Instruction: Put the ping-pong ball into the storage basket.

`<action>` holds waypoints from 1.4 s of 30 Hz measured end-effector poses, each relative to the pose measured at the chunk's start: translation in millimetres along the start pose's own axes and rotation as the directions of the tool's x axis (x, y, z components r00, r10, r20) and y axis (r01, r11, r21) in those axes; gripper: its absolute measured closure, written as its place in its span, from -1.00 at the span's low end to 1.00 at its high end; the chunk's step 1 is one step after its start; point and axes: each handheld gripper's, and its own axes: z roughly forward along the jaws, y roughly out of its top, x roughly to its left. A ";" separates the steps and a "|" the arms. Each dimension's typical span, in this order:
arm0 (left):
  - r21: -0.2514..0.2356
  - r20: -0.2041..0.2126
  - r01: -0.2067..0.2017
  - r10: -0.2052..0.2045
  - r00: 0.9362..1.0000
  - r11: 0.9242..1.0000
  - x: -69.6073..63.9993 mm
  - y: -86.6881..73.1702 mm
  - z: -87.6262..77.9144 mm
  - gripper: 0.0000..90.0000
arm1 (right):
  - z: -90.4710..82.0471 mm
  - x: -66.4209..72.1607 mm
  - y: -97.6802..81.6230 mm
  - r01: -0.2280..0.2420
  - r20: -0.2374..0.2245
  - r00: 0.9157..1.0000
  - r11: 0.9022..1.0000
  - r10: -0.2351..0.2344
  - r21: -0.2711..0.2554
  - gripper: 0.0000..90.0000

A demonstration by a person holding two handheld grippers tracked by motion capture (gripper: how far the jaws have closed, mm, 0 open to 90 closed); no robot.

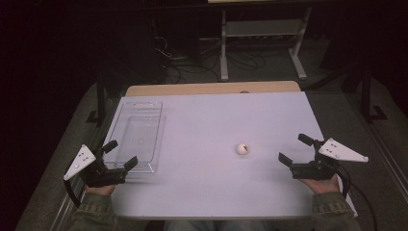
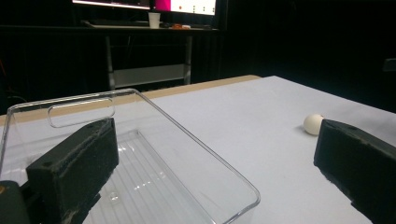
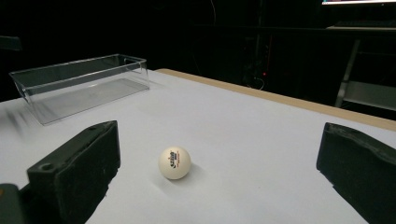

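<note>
A white ping-pong ball (image 1: 241, 148) with a small printed mark lies on the white table (image 1: 216, 120), right of centre. My right gripper (image 1: 296, 150) rests open at the right edge, its jaws pointing toward the ball a short way off. In the right gripper view the ball (image 3: 174, 163) lies on the table ahead, between the lines of the two black jaws, untouched. A clear plastic bin (image 1: 137, 137) stands empty at the left. My left gripper (image 1: 120, 154) is open at the bin's near end. In the left gripper view the bin (image 2: 154, 172) lies close ahead and the ball (image 2: 313, 124) far right.
A wooden strip (image 1: 211, 88) borders the table's far edge. Beyond it, a metal shelf frame (image 1: 262, 33) and cables stand on a dark floor. The bin (image 3: 79, 84) also appears at the left in the right gripper view. A sleeve reaches each gripper from the bottom.
</note>
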 end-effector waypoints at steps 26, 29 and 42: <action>0.045 0.069 -0.043 0.040 0.997 0.998 -17.9 20.1 16.0 -1.00 | 1.2 -1.5 0.4 -0.003 0.013 1.000 1.000 0.003 0.003 -1.00; 0.050 0.083 -0.048 0.044 0.996 0.998 -20.1 23.8 19.1 -1.00 | 1.6 -1.4 0.4 -0.003 0.013 1.000 1.000 0.003 0.004 -1.00; 0.090 0.149 -0.104 0.090 0.985 0.991 -32.7 47.2 45.0 -1.00 | 2.2 -1.0 0.0 -0.003 0.010 1.000 1.000 0.003 0.010 -1.00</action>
